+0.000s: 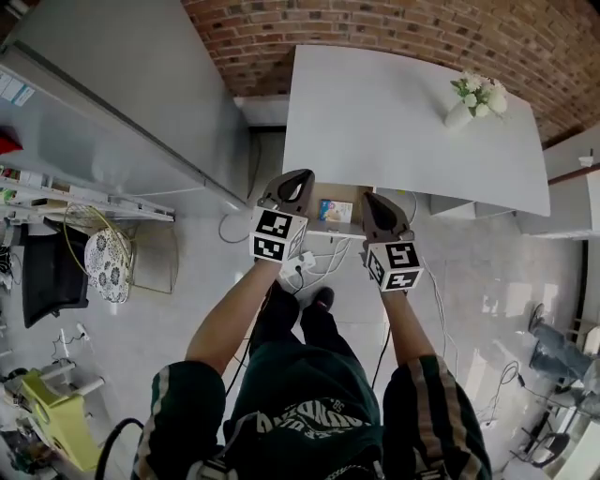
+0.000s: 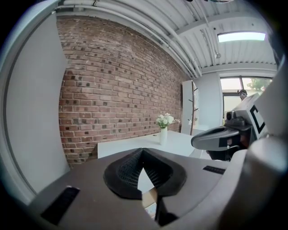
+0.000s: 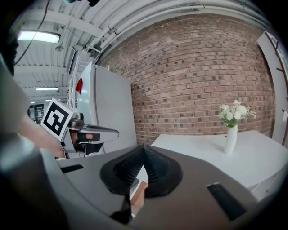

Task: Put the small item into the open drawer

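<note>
A shallow wooden drawer stands open under the front edge of the white table. In it lies a small colourful flat item. My left gripper hovers just left of the drawer and my right gripper just right of it, both close to the table edge. In the left gripper view the left gripper has its jaws closed together with nothing between them. The right gripper is likewise shut and empty in its own view. A strip of drawer wood shows below its jaws.
A white vase of flowers stands at the table's far right, against a brick wall. A tall grey cabinet is on the left, with a patterned stool beside it. Cables lie on the floor under the drawer.
</note>
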A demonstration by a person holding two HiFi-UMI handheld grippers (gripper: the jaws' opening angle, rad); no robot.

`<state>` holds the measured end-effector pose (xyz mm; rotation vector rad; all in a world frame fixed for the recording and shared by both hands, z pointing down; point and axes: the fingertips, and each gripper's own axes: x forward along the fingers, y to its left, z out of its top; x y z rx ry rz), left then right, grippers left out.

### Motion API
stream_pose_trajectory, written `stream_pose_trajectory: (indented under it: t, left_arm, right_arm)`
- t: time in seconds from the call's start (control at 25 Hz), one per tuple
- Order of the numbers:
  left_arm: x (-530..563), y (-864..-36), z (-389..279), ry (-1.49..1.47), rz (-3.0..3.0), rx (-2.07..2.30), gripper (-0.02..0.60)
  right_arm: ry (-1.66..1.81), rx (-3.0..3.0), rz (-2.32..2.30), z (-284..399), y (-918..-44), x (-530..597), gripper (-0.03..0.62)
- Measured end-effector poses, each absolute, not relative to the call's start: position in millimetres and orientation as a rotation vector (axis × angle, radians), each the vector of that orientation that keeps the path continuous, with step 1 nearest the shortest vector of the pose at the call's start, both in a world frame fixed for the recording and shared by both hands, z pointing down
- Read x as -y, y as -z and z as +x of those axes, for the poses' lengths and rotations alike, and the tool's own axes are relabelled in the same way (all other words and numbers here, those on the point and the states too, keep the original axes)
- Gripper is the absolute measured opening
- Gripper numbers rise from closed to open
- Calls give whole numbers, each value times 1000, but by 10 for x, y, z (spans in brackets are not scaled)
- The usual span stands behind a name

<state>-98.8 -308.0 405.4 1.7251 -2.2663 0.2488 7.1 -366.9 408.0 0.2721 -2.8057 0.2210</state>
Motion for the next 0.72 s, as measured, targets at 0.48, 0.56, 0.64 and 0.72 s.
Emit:
stream_pose_trajectory:
  t: [0.48,0.56,0.64,0.72]
  left_arm:
    - [2734,-3691,-848,-274,1709,2316,15]
    - [2713,-3633,-862,-274,1708,2329,15]
    - [2685,-3584,-857,-270,1709,2343,15]
    - [2636,-3561,-845,-269,1704,2354,15]
  right_arm:
    - [-172,2856,229,157,-3714,3470,25]
    - [-169,2863,223,159,-3683,3449,25]
    - [-154,2870,211,169,-3647,3419,25]
    - [-137,2878,196,180,-3607,3378,25]
